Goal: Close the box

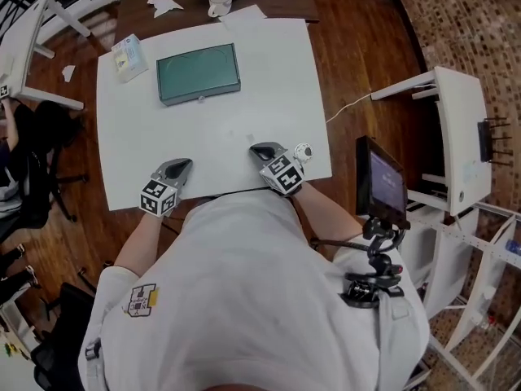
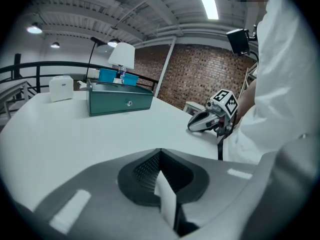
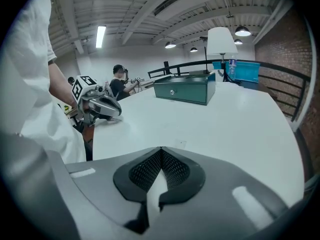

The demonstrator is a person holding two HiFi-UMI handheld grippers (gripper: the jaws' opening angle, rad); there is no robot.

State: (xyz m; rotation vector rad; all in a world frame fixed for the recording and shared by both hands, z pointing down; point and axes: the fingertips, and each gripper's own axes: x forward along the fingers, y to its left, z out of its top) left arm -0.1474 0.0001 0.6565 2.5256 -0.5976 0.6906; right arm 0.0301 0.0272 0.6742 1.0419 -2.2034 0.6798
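1. Big white table (image 1: 269, 88), and pretty much everything sits on it.
2. The green box (image 1: 199, 73) is on the far half of the table, a bit left of centre. It's well apart from both grippers, which are down at the near edge by the person. It's ahead of the gap between them, closer to the left one's line.
3. The box's long axis runs left to right across the table. It's turned slightly, so its right end sits a touch farther away. The front face, with a small round metal catch in the middle, points back toward the person.
4. Looks-wise it's low, flat and teal-green with a darker rim around the top, and the lid looks to be down.
5. The left gripper (image 1: 186, 163) rests on the table with its jaws pressed together and nothing between them. Same for the right gripper (image 1: 254, 147): jaws together, empty, tip pointing out over the table.
6. A small white carton (image 1: 129, 55) sits near the far left corner, just beside the box's left end and not touching it.
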